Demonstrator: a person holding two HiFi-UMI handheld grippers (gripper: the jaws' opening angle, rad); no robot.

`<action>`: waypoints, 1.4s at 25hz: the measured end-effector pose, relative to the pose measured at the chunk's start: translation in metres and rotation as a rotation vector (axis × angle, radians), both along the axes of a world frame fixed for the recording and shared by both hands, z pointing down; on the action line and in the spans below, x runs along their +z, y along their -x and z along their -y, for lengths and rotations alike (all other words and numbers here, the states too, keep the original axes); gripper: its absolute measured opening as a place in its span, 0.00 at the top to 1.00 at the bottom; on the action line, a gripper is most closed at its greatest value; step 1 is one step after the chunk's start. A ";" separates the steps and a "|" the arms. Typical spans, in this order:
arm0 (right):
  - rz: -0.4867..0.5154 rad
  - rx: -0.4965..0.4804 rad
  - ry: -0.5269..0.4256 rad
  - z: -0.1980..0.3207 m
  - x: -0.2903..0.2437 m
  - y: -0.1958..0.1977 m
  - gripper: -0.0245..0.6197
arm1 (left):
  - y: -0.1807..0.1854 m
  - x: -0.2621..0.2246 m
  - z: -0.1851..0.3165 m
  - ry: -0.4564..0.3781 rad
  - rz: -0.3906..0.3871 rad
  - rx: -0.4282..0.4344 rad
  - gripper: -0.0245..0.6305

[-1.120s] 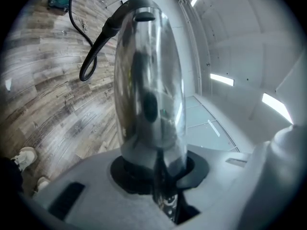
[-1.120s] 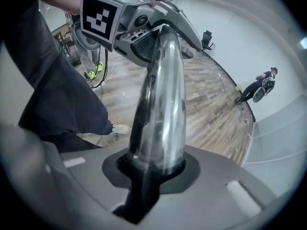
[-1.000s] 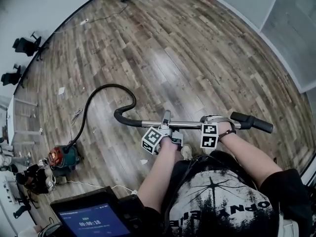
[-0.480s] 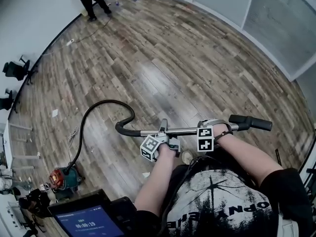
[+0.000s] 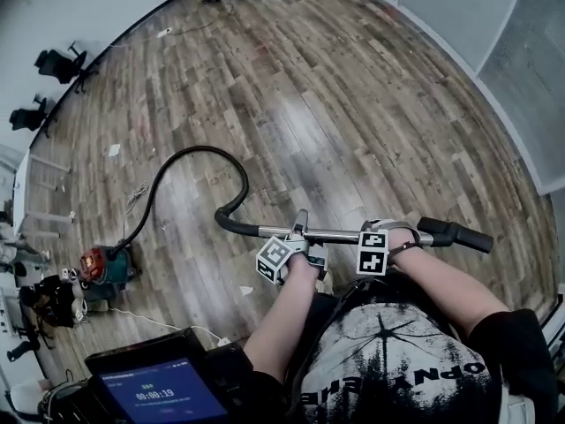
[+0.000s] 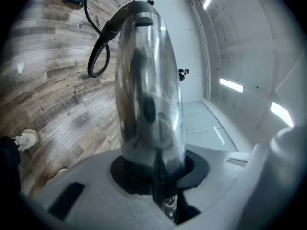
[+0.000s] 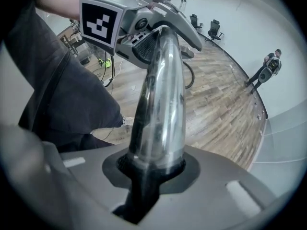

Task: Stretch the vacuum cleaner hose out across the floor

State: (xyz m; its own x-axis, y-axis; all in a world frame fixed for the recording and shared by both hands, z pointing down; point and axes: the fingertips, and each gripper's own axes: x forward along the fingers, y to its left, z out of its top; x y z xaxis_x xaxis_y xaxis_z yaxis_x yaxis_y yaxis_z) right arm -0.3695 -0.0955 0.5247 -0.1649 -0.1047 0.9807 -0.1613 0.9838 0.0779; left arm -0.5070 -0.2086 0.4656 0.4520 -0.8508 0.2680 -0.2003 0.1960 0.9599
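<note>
Wooden floor [image 5: 353,104] fills a big room with white walls. From the head view, the vacuum cleaner [image 5: 104,268] sits on the floor at the left. Its black hose [image 5: 177,162] comes out of it, goes up the picture and bends round in a big curve. It is not straight. The far end of the hose joins a shiny metal tube [image 5: 335,233]. The person holds this tube level in front of their body. The left gripper [image 5: 298,232] is closed on the tube near the hose end. The right gripper [image 5: 386,230] is closed on the same tube, nearer the black handle [image 5: 455,234]. Two black chairs [image 5: 58,61] stand by the wall at the left. A small screen [image 5: 159,394] glows at the bottom.

From the left gripper view, the metal tube runs away from the jaws, and both jaws press on its sides. The hose hangs off the far end in a loop and runs across the floor to the vacuum cleaner at the top left. A white shoe [image 6: 26,139] stands on the floor at the left.

From the right gripper view, the jaws are closed on the tube too. Farther along it, the left gripper with its black and white cube also holds on. Dark trousers [image 7: 62,95] fill the left side. Another person [image 7: 268,67] stands far off by the wall.
</note>
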 end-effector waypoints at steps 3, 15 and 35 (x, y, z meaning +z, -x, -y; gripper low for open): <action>0.029 -0.055 0.030 0.003 -0.001 -0.023 0.83 | -0.017 -0.004 -0.001 -0.003 0.023 -0.090 0.85; 0.100 -0.271 0.156 -0.002 0.006 -0.084 0.83 | -0.056 -0.001 -0.029 0.047 0.088 -0.370 0.86; 0.042 -0.278 0.113 -0.095 -0.004 -0.099 0.83 | -0.065 -0.008 -0.130 0.002 0.034 -0.401 0.86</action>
